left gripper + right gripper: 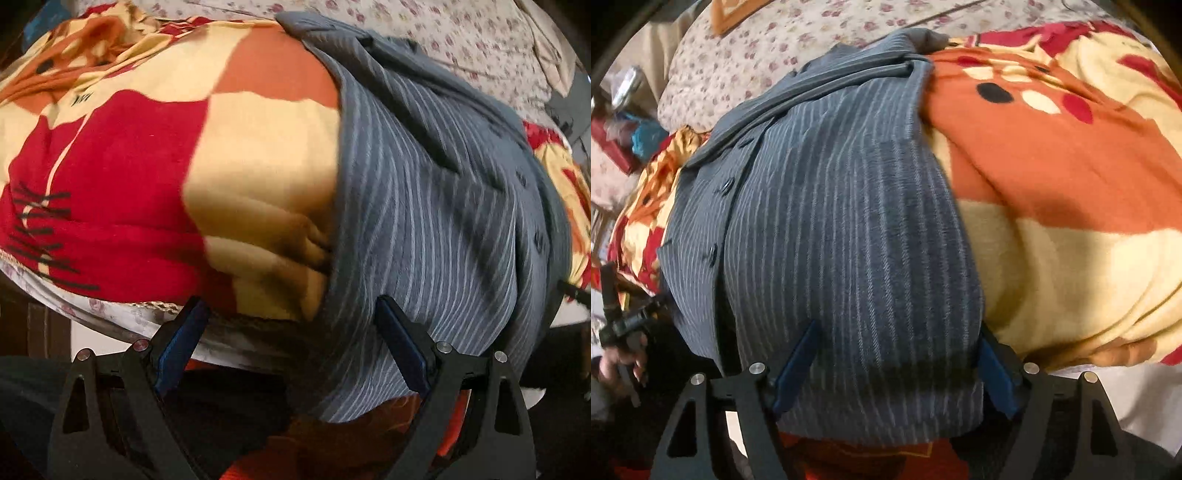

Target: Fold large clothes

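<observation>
Left gripper (291,314) wide, empty; right gripper (899,339) wide, straddling folded grey pinstriped woven jacket (842,221) on fleecy blanket (1071,221).

A home bedroom: a bed spread with a floral sheet (746,70) and a plush red, orange and cream blanket (155,155), personal clutter (624,122) piled at the left edge of the right-wrist view.

The jacket (831,206) lies on the blanket (1052,192), seemingly overhanging its near edge.
</observation>
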The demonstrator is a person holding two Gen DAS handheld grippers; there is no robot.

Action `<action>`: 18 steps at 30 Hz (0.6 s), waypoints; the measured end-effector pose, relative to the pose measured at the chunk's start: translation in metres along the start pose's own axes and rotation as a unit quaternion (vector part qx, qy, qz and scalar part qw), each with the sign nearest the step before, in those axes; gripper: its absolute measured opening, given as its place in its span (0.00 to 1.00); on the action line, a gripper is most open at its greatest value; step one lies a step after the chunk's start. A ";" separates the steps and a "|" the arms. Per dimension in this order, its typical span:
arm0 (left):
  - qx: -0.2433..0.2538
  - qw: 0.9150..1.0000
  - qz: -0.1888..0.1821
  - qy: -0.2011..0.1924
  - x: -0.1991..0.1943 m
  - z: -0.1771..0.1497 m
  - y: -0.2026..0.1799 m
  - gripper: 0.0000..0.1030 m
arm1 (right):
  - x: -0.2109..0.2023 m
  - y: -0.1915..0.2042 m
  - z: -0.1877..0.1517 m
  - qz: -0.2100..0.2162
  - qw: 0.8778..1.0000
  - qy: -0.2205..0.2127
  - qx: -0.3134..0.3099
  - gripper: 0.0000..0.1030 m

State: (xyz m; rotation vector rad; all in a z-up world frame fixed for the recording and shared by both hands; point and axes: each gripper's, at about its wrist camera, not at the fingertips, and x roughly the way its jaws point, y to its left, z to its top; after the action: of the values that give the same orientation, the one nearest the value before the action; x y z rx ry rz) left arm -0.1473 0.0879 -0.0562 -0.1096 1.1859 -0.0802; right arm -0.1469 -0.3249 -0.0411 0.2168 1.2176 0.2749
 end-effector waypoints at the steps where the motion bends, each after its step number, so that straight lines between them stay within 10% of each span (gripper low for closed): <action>1: 0.001 1.000 -0.004 0.005 0.001 -0.001 -0.001 0.89 | 0.000 0.004 -0.004 -0.009 1.000 0.003 -0.011 0.79; 5: 0.007 1.000 -0.012 0.009 -0.002 -0.003 -0.002 0.74 | 0.001 0.018 -0.009 0.002 0.998 0.025 -0.051 0.76; 9: 0.016 0.998 -0.063 0.016 -0.010 -0.009 -0.009 0.20 | -0.009 0.017 -0.011 0.054 0.997 0.026 -0.046 0.71; 18: 0.037 0.997 -0.058 0.015 -0.007 -0.012 -0.021 0.21 | 0.014 0.019 -0.013 0.008 0.996 0.064 -0.056 0.71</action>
State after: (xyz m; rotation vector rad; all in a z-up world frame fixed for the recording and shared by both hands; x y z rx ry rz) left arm -0.1615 0.0673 -0.0514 -0.1125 1.2052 -0.2294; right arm -0.1569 -0.3024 -0.0520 0.1134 1.3235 0.3735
